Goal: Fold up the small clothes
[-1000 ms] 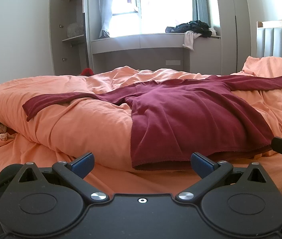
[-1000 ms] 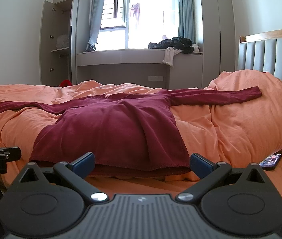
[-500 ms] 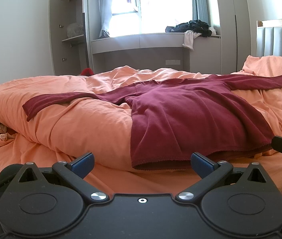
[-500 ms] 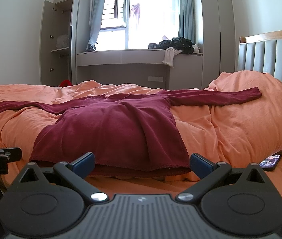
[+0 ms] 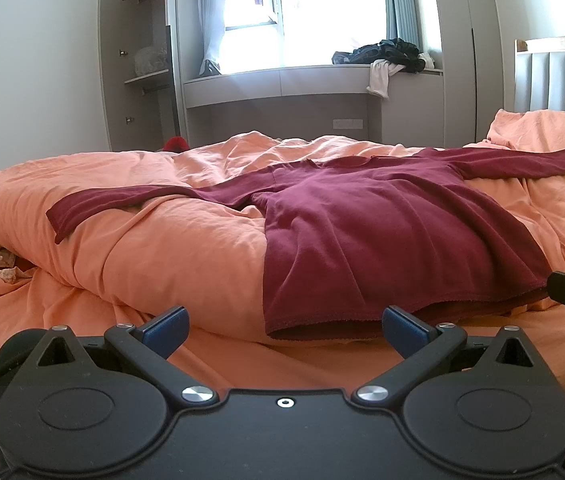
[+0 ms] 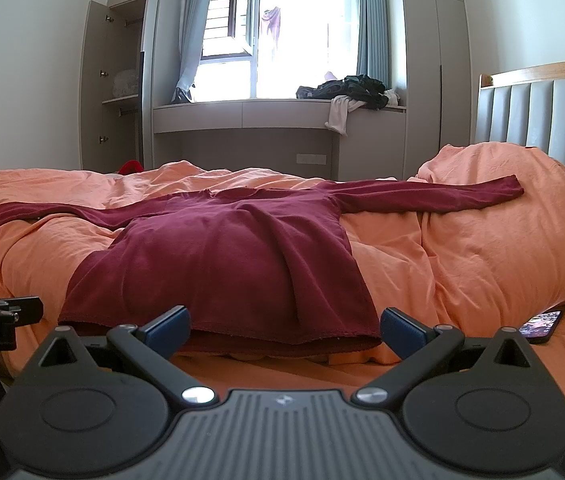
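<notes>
Both tongs, left tongs [image 5: 284,322] and right tongs [image 6: 284,326], gape empty before the maroon top [image 6: 222,256], likely light, limp knit best pinched at its hem corners.

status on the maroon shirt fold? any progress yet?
Done: only the layout. The maroon shirt lies flat on the orange duvet, both sleeves spread out to the sides. In hand: nothing; the left gripper and right gripper sit short of the hem, jaws open, touching no cloth. Left: every fold, sleeves and body.
</notes>
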A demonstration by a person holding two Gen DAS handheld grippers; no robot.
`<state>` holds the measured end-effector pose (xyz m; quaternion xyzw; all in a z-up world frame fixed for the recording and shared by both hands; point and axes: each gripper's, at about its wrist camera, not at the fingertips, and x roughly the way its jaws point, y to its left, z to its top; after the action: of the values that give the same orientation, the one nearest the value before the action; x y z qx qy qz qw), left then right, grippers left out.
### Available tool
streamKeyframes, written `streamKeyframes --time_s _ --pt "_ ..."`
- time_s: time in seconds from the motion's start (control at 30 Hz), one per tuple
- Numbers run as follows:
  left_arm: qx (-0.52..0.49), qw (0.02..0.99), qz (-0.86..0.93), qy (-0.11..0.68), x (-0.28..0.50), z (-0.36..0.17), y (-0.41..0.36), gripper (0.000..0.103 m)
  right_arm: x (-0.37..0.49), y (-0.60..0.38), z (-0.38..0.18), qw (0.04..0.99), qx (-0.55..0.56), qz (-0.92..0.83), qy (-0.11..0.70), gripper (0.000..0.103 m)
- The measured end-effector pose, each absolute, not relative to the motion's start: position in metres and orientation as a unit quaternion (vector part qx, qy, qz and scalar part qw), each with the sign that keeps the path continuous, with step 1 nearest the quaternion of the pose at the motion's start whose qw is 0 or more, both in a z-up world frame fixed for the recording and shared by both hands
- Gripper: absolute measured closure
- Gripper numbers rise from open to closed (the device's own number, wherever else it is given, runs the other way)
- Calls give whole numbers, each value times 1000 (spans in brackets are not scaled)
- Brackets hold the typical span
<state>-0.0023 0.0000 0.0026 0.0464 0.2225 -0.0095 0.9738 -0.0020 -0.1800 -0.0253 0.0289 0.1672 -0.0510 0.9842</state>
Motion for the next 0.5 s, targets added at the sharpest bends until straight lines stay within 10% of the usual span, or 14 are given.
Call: streamKeyframes --time_s 0.5 --pt "47 974 -9 223 -2 3 0 0 -3 -180 -25 984 29 -51 167 0"
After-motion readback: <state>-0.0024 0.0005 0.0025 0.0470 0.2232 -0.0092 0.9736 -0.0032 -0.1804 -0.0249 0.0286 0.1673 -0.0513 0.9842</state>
